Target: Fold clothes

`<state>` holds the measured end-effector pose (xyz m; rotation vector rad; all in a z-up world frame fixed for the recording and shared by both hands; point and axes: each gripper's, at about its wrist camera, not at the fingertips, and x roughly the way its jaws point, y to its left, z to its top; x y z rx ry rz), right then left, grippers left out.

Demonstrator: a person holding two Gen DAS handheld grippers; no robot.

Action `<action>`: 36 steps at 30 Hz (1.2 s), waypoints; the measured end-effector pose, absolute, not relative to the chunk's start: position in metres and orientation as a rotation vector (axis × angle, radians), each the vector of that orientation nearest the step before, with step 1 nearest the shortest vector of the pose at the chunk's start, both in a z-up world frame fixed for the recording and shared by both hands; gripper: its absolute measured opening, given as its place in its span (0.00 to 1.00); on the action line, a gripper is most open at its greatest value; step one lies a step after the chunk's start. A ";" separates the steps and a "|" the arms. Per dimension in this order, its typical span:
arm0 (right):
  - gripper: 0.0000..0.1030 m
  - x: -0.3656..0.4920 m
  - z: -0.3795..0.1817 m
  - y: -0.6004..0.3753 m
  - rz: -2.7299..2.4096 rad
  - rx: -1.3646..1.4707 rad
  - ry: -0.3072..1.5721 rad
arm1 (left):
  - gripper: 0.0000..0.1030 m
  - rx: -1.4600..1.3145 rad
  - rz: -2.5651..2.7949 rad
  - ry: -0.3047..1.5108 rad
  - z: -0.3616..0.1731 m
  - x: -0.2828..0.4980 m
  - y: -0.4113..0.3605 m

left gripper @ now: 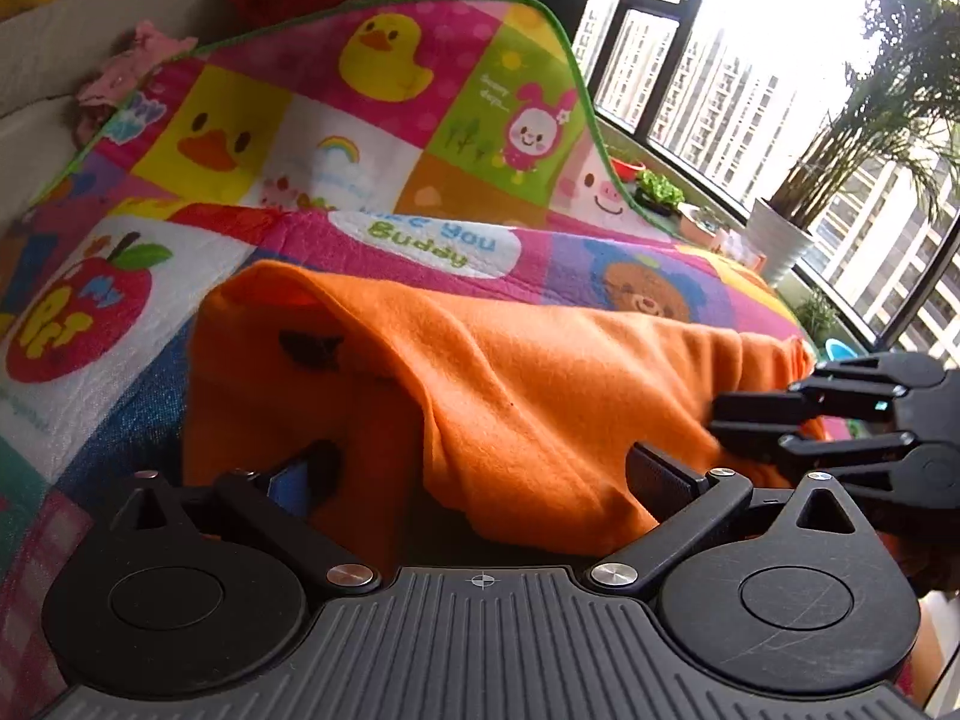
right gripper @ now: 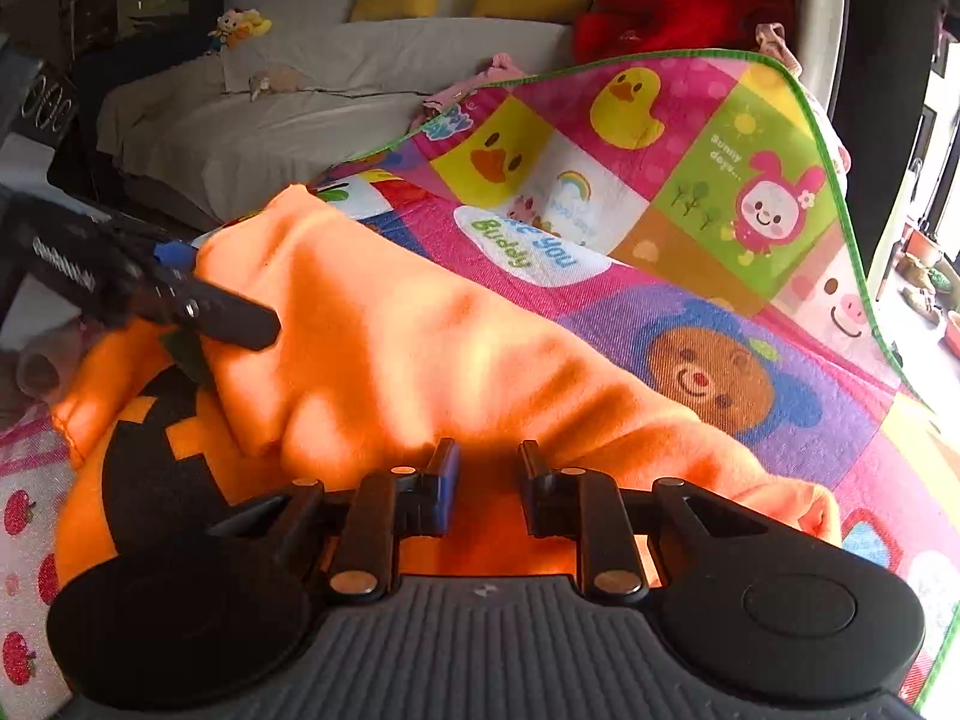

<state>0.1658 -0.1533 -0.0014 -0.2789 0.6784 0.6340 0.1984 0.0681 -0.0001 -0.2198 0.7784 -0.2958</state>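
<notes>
An orange garment (left gripper: pixel 510 396) with black print lies bunched on a colourful cartoon play mat (left gripper: pixel 420 138). It also shows in the right wrist view (right gripper: pixel 390 348), with its black pumpkin-face print at lower left. My left gripper (left gripper: pixel 474 468) has its jaws wide apart, and orange cloth is draped between and over the fingers. My right gripper (right gripper: pixel 489 468) has its jaws close together with a fold of the orange cloth between them. The right gripper shows in the left wrist view (left gripper: pixel 756 420) at the garment's right end. The left gripper shows in the right wrist view (right gripper: pixel 240 318) at the garment's left end.
The mat's far edge (right gripper: pixel 780 138) curls up behind the garment. A sofa (right gripper: pixel 300 108) with yellow cushions and red cloth stands behind. Windows and potted plants (left gripper: pixel 840 180) are to the right in the left wrist view.
</notes>
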 end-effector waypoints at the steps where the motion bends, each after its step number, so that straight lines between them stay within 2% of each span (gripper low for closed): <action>1: 0.21 0.165 -0.003 -0.155 0.634 -0.268 0.676 | 1.00 -0.267 -0.308 0.780 0.002 0.199 0.072; 6: 0.21 0.158 -0.003 -0.160 0.630 -0.249 0.672 | 0.99 -0.475 -0.344 0.804 -0.002 0.213 0.081; 9: 0.21 0.151 -0.004 -0.161 0.626 -0.263 0.659 | 0.94 -0.525 -0.347 0.814 -0.007 0.221 0.079; 10: 0.21 0.149 -0.004 -0.162 0.623 -0.266 0.654 | 0.89 -0.518 -0.343 0.819 -0.008 0.222 0.077; 11: 0.21 0.148 -0.004 -0.163 0.620 -0.262 0.652 | 0.79 -0.512 -0.339 0.824 -0.009 0.223 0.076; 18: 0.22 0.146 0.000 -0.173 0.609 -0.197 0.653 | 0.55 -0.461 -0.298 0.829 -0.012 0.224 0.075; 20: 0.28 0.143 0.008 -0.181 0.609 -0.168 0.649 | 0.50 -0.440 -0.291 0.828 -0.011 0.222 0.075; 22: 0.48 0.139 0.018 -0.195 0.589 -0.124 0.627 | 0.48 -0.426 -0.287 0.824 -0.011 0.221 0.075; 25: 0.55 0.137 0.031 -0.223 0.522 -0.048 0.608 | 0.48 -0.439 -0.289 0.823 -0.014 0.221 0.077; 34: 0.56 0.166 0.003 -0.265 0.439 0.308 0.718 | 0.47 -0.501 -0.299 0.811 -0.018 0.222 0.082; 35: 0.53 0.169 0.001 -0.259 0.455 0.319 0.720 | 0.44 -0.499 -0.296 0.809 -0.017 0.222 0.081; 36: 0.38 0.172 -0.001 -0.251 0.474 0.319 0.721 | 0.42 -0.496 -0.292 0.805 -0.015 0.221 0.081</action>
